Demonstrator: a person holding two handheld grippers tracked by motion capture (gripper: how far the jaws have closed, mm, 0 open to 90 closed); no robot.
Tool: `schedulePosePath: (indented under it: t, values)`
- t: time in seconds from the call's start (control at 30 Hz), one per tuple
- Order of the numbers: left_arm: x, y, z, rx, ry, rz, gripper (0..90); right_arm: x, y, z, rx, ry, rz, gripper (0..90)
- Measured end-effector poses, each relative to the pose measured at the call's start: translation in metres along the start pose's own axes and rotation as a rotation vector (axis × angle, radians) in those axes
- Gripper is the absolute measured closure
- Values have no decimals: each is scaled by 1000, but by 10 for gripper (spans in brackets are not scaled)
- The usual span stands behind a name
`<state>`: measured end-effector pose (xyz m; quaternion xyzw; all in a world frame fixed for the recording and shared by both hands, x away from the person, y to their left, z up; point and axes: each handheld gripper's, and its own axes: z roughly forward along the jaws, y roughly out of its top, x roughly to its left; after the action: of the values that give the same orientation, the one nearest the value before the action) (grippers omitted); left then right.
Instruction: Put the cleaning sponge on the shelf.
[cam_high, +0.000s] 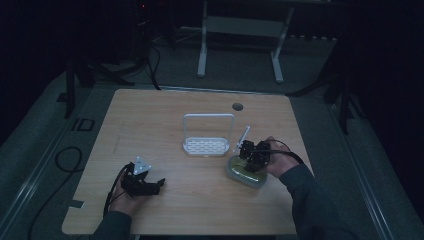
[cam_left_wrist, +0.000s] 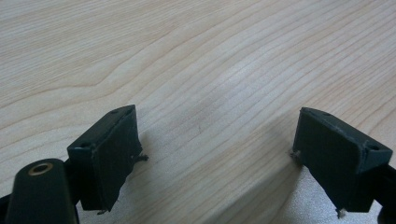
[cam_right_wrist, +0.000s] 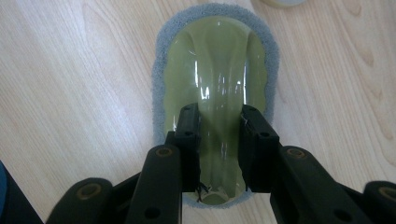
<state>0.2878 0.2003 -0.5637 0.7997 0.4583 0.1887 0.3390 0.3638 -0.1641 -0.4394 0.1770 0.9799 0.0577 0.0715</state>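
The left claw (cam_left_wrist: 215, 158) rests on the bare tabletop (cam_high: 165, 110), well to the left of the white rack (cam_high: 207, 134), its jaws wide apart with nothing between them. To the right of the rack and a little nearer the person lies the scrubber (cam_right_wrist: 215, 79), a green translucent handle on a grey pad, flat on the wood. The right claw (cam_right_wrist: 219, 135) comes down on it from above, jaws pinched onto the raised ridge of the handle. This looks like the grasp step, with the scrubber gripped but not yet lifted. The next move likely calls for a straight lift, keeping the pinch firm, since the glossy ridge could slip.
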Motion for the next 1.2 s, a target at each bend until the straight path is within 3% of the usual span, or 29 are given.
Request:
schedulePosePath:
  t: [0.7,1.2]
  values:
    - [0,0,0,-2,0,-3,147,4,20,-11,-59,-54,-75,717]
    - [0,0,0,-3,0,-3,147,8,34,-12,-69,-69,-127,718]
